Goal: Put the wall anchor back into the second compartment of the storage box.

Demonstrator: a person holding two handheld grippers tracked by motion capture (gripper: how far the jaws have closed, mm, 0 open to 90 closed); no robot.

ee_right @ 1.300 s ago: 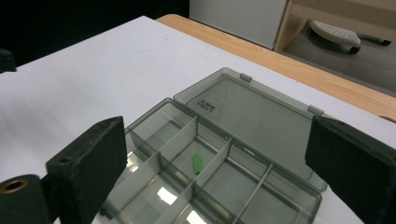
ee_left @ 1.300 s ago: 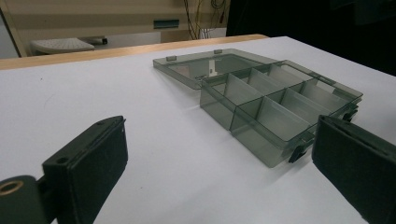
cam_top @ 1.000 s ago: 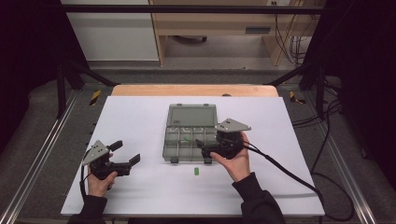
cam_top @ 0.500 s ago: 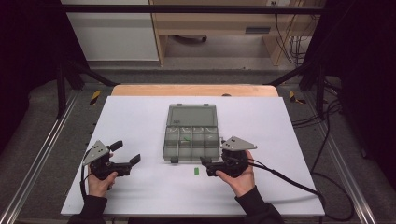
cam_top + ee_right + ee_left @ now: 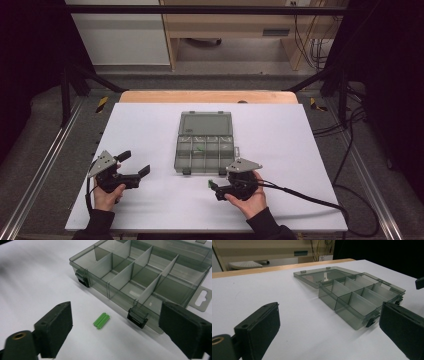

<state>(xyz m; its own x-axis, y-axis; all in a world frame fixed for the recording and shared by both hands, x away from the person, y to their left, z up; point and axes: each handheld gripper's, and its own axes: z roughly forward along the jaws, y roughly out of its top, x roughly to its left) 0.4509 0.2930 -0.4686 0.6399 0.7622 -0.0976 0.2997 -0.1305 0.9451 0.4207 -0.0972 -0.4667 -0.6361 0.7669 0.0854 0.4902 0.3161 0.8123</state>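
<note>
Green plastic piece [image 5: 101, 320], small, ribbed and oblong, is what I am after; it lies loose on the white table [image 5: 150, 125] just in front of the organiser's near wall, between the two black latches, touching neither.

Starting at the left: my left gripper [image 5: 134, 171] rests low over the bare table, well apart from everything, its jaws spread with nothing between them. I can leave it parked there.

In the middle sits the smoky transparent plastic organiser box [image 5: 205, 147], lid laid flat behind it and its dividers upright. One compartment seems to hold a fleck of green in the high view, though it is too small to be sure.

To the right, my right gripper [image 5: 214, 189] is low over the piece, pointing toward the box. Its jaws have just been narrowing a little but remain wide apart, and the piece lies between them on the table, not yet pinched.

My worries from here: the piece is light and low, so a pad arriving first on one side could flick it away or under the box's edge. If I come in too far forward, a jaw may catch the black latch [image 5: 137, 317] and shove the whole box. Pinching it off-centre could make it twist out on the lift.
</note>
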